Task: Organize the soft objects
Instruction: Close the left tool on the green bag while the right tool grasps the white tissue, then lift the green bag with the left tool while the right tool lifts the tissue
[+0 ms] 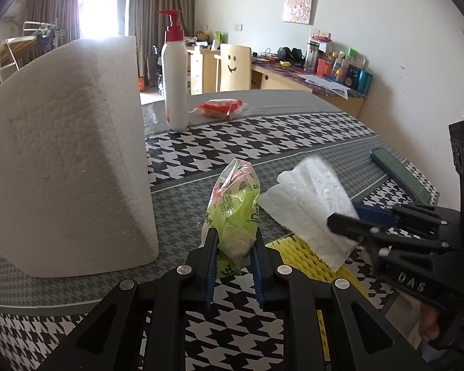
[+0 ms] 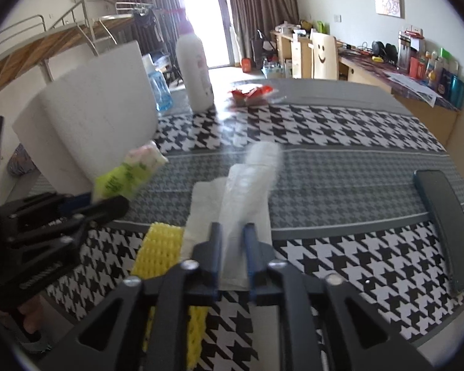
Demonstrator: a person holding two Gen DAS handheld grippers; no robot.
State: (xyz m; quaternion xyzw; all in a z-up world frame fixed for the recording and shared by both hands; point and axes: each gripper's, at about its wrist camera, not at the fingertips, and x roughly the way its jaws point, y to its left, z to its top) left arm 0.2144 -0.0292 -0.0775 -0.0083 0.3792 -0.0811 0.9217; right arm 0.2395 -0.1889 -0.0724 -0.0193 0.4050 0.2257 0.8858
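My left gripper (image 1: 233, 238) is shut on a green and pink plastic bag (image 1: 232, 204) and holds it upright above the table, beside a large white foam block (image 1: 68, 154). From the right wrist view the same bag (image 2: 130, 170) sticks up out of the left gripper (image 2: 102, 201). My right gripper (image 2: 232, 232) has its jaws a little apart, with a white tissue (image 2: 247, 191) and clear film between them; the tissue's top is blurred. Seen from the left wrist, the tissue (image 1: 312, 191) slants up from the right gripper (image 1: 349, 218). A yellow foam net (image 2: 161, 247) lies under both.
On the houndstooth tablecloth (image 2: 340, 130) stand a white pump bottle (image 1: 174, 71) and a red snack packet (image 1: 221, 106) at the far side. A dark phone (image 2: 448, 225) lies at the right. A desk with clutter and a chair stand beyond the table.
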